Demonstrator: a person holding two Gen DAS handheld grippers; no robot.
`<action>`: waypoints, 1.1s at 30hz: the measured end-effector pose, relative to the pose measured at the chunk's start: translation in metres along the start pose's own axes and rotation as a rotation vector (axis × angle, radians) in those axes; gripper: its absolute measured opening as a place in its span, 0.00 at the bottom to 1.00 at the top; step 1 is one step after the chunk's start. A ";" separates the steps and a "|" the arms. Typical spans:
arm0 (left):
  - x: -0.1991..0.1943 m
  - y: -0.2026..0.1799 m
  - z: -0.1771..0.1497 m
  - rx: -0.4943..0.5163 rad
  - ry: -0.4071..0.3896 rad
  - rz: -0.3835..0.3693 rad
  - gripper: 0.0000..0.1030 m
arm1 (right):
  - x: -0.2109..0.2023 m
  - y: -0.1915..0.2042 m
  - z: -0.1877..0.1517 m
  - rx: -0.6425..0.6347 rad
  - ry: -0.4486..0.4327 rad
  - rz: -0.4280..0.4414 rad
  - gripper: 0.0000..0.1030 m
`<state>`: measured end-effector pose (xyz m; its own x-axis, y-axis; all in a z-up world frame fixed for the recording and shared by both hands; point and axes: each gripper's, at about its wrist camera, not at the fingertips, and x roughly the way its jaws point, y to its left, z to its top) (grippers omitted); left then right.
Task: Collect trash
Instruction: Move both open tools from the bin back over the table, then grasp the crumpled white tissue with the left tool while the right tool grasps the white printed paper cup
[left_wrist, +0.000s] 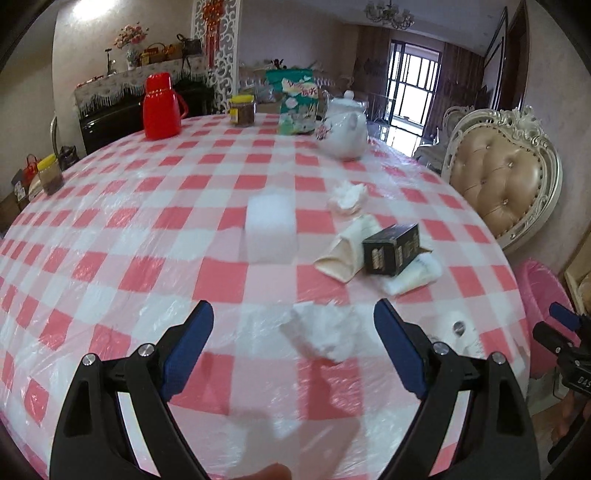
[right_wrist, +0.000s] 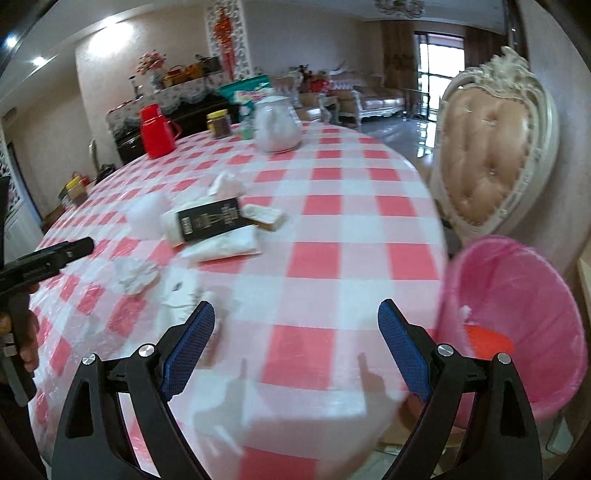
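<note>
Trash lies scattered on the red-and-white checked table (left_wrist: 221, 280). A crumpled white tissue (left_wrist: 325, 332) lies just ahead of my left gripper (left_wrist: 293, 314), which is open and not touching it. Farther off are a black box (left_wrist: 391, 249), a cream wrapper (left_wrist: 343, 254), a white packet (left_wrist: 410, 278) and a second tissue (left_wrist: 347, 197). My right gripper (right_wrist: 295, 314) stands open and empty over the table's near edge, left of the pink-lined bin (right_wrist: 535, 295). The black box (right_wrist: 208, 221) and the near tissue (right_wrist: 135, 273) lie to its left.
A white foam block (left_wrist: 271, 227) sits mid-table. A red flask (left_wrist: 160, 107), jars, a snack bag and a white teapot (left_wrist: 345, 129) stand at the far side. An ornate padded chair (right_wrist: 487, 155) stands behind the bin. A hand holds the left gripper (right_wrist: 74, 247).
</note>
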<state>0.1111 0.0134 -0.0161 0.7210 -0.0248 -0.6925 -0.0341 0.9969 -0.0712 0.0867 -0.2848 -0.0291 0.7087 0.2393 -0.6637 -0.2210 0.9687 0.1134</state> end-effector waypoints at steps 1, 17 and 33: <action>0.002 0.002 -0.001 0.002 0.006 -0.003 0.77 | 0.001 0.006 0.000 -0.006 0.004 0.007 0.82; 0.055 -0.014 -0.014 0.097 0.128 -0.070 0.65 | 0.036 0.074 -0.008 -0.094 0.088 0.074 0.82; 0.079 -0.014 -0.016 0.100 0.169 -0.113 0.26 | 0.070 0.097 -0.008 -0.135 0.144 0.039 0.82</action>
<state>0.1575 -0.0040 -0.0810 0.5900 -0.1409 -0.7950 0.1155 0.9893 -0.0896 0.1094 -0.1751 -0.0706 0.5964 0.2554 -0.7610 -0.3413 0.9388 0.0476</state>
